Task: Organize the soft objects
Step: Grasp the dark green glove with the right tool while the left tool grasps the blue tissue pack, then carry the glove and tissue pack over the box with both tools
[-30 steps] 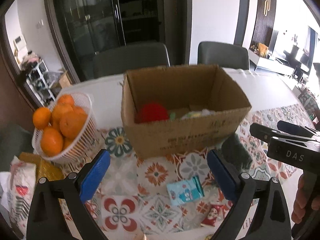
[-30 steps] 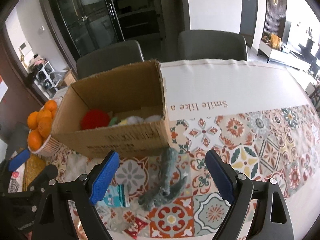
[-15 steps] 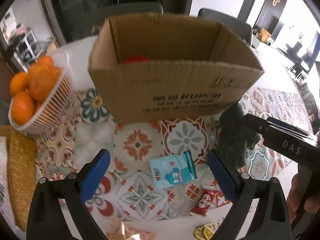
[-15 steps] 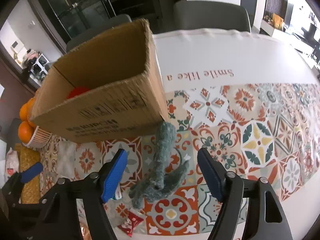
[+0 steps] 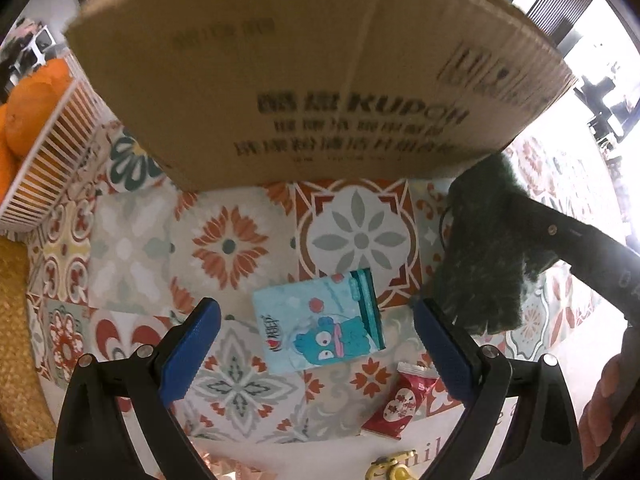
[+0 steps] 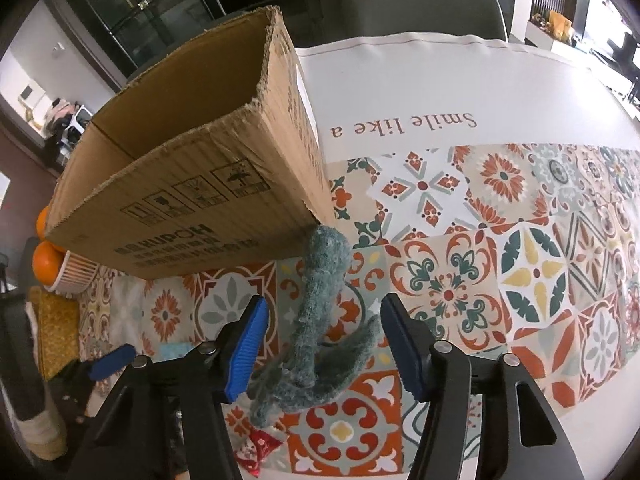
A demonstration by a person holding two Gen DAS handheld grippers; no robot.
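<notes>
A light blue tissue pack [image 5: 320, 326] with a cartoon face lies on the patterned tablecloth, between the fingers of my open left gripper [image 5: 316, 340]. A grey-green fuzzy soft toy [image 6: 316, 328] lies by the corner of the cardboard box [image 6: 192, 184]; my open right gripper [image 6: 320, 350] straddles its lower part, jaws apart from it. The toy also shows in the left wrist view [image 5: 484, 248], with the box [image 5: 320, 72] close ahead. The box's inside is hidden.
A white basket of oranges [image 5: 36, 120] stands left of the box. A small red snack packet [image 5: 400, 406] lies near the table's front edge, with a small yellow object [image 5: 390, 468] beside it. A woven yellow mat [image 5: 16, 336] lies at the left.
Both grippers have dropped lower and moved closer to the table. The left now brackets the tissue pack; the right has narrowed around the fuzzy toy. The box contents have gone out of sight.
</notes>
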